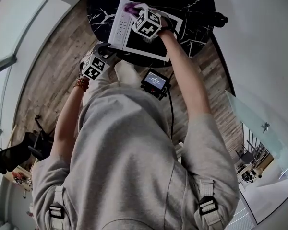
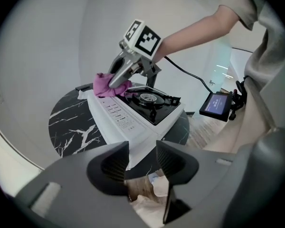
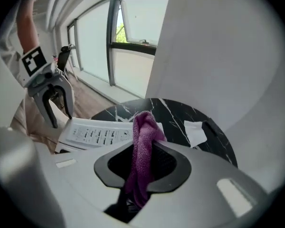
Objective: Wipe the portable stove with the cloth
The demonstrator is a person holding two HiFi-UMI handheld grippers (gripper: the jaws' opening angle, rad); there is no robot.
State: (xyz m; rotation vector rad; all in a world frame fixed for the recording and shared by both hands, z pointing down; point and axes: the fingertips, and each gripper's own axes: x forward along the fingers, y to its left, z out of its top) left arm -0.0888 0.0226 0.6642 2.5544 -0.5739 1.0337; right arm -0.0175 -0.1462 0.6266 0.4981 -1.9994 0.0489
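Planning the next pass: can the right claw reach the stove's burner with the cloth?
Probably yes: the right claw grips the cloth right beside the burner, nothing between; left claw hangs clear.

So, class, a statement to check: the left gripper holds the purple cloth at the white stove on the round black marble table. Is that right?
No. The right gripper holds the purple cloth, clamped between its jaws, as the right gripper view shows. The rest stands: the cloth is at the white stove on the round black marble table.

A round black marble table [image 1: 197, 18] (white-veined) bears a white paper scrap [image 3: 195, 132]; a small lit screen [image 2: 217, 106] sits near it.
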